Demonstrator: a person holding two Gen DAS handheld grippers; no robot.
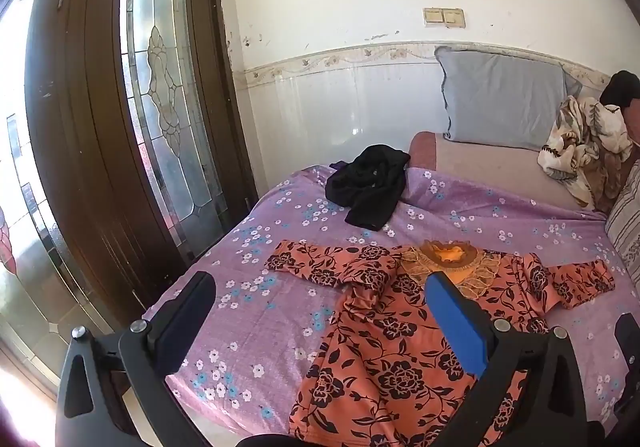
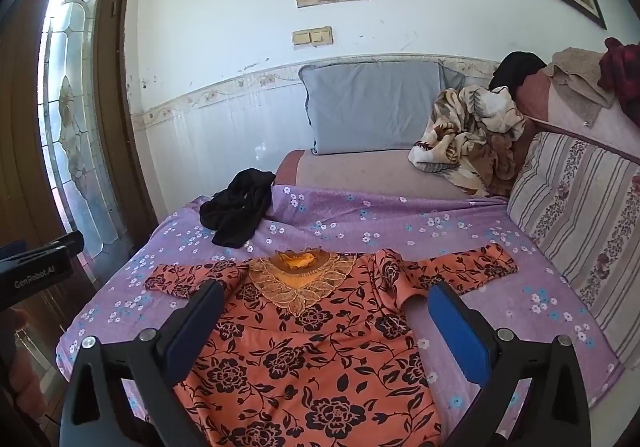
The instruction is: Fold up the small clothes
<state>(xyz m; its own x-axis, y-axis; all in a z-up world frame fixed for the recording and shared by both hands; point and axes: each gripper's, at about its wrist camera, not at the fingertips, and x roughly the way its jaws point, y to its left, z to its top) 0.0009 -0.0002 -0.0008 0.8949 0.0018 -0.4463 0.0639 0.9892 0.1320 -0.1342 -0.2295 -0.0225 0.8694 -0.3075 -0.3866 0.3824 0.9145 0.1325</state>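
I held both grippers, left (image 1: 320, 311) and right (image 2: 326, 321), spread wide and empty above the orange floral top (image 2: 312, 359), laid flat for folding.

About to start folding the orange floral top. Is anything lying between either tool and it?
Nothing visible. The orange floral top lies spread on the purple bedsheet, directly below the open right tool and left tool. The black garment sits farther back, clear of it.
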